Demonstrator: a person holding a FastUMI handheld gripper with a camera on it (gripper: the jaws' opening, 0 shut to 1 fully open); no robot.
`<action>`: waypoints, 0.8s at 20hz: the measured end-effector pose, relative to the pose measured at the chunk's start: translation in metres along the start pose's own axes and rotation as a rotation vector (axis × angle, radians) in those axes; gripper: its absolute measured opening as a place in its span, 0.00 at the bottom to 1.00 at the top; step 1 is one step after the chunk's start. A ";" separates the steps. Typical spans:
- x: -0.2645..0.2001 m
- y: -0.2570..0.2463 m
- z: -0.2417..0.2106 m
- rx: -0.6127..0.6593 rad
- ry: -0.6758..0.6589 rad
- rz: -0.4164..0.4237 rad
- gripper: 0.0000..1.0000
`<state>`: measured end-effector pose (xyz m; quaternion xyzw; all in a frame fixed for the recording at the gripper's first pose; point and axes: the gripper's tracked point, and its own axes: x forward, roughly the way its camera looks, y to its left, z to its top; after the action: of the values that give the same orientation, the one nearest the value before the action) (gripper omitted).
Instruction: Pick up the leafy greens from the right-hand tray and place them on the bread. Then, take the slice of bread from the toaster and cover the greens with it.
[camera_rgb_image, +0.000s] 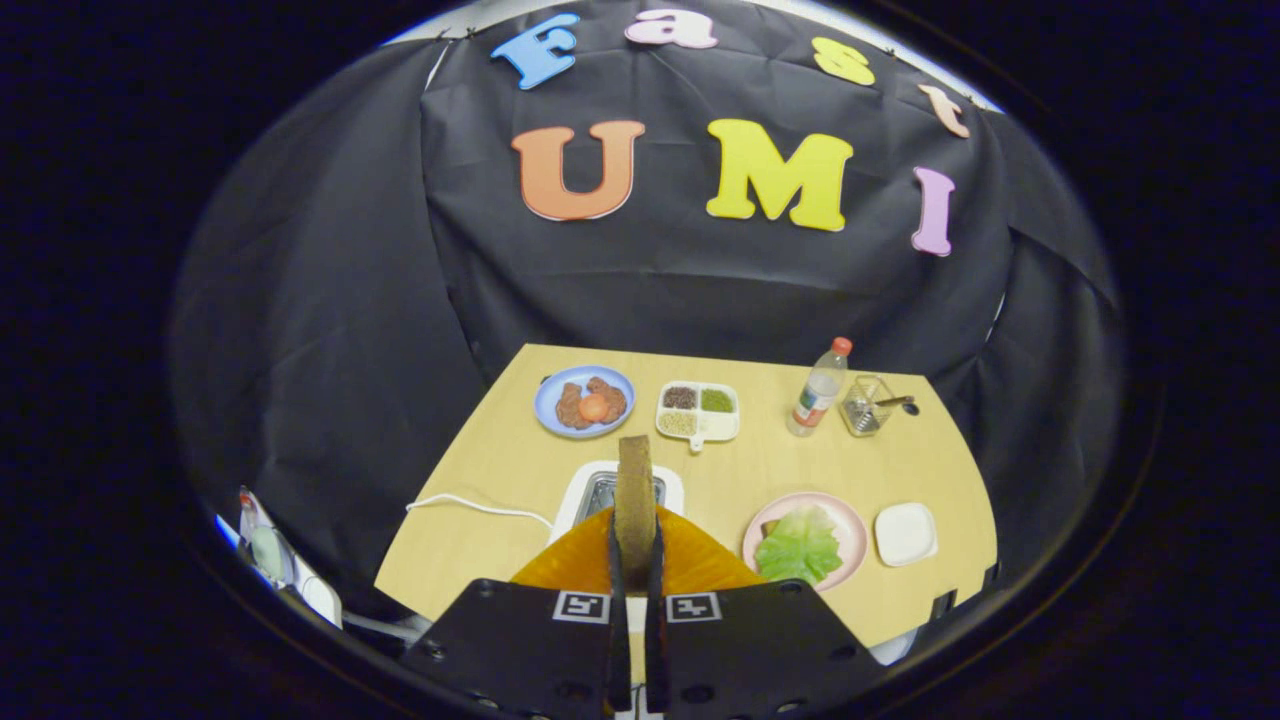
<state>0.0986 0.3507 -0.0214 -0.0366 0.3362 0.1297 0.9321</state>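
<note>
My gripper (634, 545) is shut on a brown slice of bread (634, 490), held upright and edge-on between both fingers. Right behind and below the slice stands the white toaster (672, 488), its slot showing beside the bread. To the right of the fingers lies a pink plate (850, 520) with leafy greens (799, 545) spread over it; the bread under the greens is mostly hidden, only a brown corner peeks out at the left. A small white tray (906, 533) sits just right of the plate.
Farther back on the wooden table (500, 470) are a blue plate with meat and a tomato slice (585, 401), a white divided dish (698, 411), a plastic bottle (819, 388) and a glass jar (866, 405). The toaster's white cord (470, 503) runs left.
</note>
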 end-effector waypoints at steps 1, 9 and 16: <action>-0.002 -0.006 -0.001 0.003 0.000 -0.007 0.06; 0.030 -0.082 -0.018 0.111 0.026 -0.115 0.06; 0.079 -0.126 -0.048 0.135 0.055 -0.159 0.06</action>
<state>0.1614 0.2390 -0.1111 -0.0037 0.3655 0.0313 0.9303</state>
